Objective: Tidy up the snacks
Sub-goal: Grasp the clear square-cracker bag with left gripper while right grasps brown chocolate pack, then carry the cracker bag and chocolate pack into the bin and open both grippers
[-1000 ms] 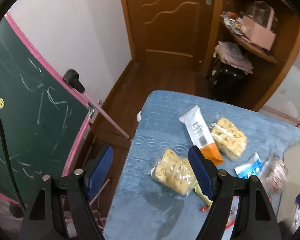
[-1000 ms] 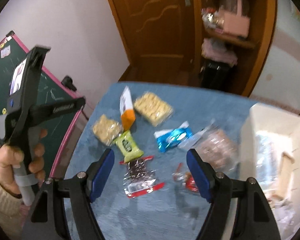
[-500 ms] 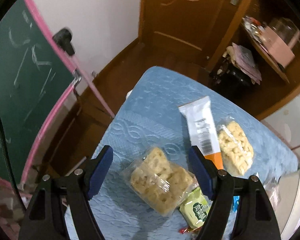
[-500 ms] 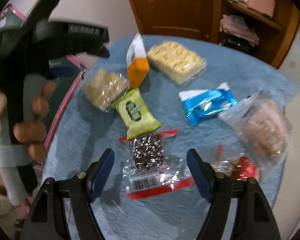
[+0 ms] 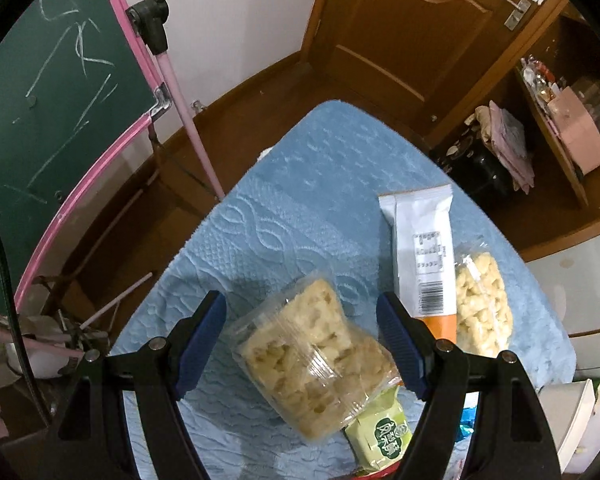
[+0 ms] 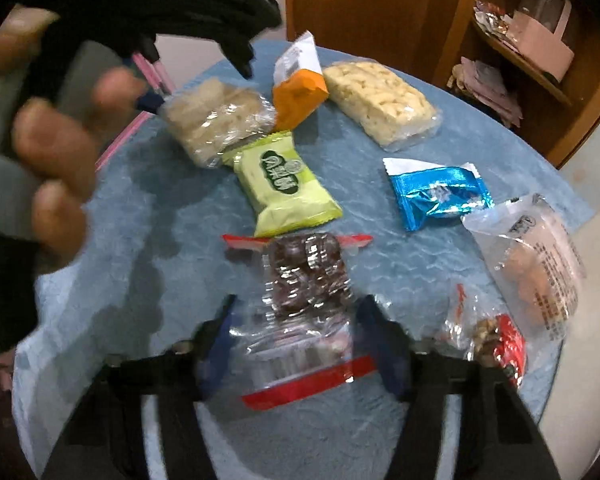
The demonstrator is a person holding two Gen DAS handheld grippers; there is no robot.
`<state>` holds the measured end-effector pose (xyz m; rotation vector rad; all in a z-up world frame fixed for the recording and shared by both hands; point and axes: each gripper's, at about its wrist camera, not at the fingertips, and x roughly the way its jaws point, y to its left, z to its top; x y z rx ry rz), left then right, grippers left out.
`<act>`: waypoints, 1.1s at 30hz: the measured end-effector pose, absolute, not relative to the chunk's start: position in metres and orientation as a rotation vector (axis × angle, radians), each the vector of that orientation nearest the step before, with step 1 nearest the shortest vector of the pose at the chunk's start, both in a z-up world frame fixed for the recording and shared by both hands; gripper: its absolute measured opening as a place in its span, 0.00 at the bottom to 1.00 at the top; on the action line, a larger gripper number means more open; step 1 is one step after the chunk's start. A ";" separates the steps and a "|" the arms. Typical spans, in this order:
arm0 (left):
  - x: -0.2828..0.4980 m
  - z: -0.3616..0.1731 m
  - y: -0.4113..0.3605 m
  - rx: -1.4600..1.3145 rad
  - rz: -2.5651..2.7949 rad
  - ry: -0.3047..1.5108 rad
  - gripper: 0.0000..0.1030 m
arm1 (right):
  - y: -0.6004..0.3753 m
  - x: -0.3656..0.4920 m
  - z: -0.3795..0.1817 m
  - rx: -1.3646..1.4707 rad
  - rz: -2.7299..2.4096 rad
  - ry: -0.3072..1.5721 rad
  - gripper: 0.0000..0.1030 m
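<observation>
- Your left claw (image 5: 302, 340) gapes around the clear puffed-snack pack (image 5: 314, 364) on the blue worktop (image 5: 300, 200).
- Beside it (right): white-and-orange packet (image 5: 424, 256), second puffed pack (image 5: 484, 308), green packet (image 5: 382, 436).

The left gripper (image 5: 302, 340) points down toward the left edge of the table, its blue-padded jaws spread wide. The right gripper (image 6: 295, 340) hangs low over the near edge, its jaws parted too, its image blurred. In the right wrist view the person's left hand (image 6: 47, 168) is wrapped around the left gripper's handle, fingers curled.
</observation>
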<state>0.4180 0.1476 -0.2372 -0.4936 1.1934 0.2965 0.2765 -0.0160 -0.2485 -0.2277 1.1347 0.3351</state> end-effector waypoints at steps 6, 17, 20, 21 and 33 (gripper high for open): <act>0.419 -0.245 0.144 -0.488 0.334 1.202 0.74 | -0.030 0.260 -0.241 -0.153 0.368 1.153 0.19; 0.418 -0.252 0.137 -0.469 0.361 1.235 0.74 | -0.052 0.247 -0.230 -0.035 0.407 1.143 0.10; 0.416 -0.252 0.137 -0.478 0.376 1.251 0.75 | -0.052 0.242 -0.229 -0.014 0.418 1.140 0.10; 0.415 -0.253 0.137 -0.483 0.383 1.255 0.75 | -0.051 0.239 -0.228 -0.004 0.421 1.139 0.10; 0.404 -0.242 0.129 -0.409 0.316 1.245 0.63 | -0.064 0.241 -0.220 0.049 0.441 1.114 0.09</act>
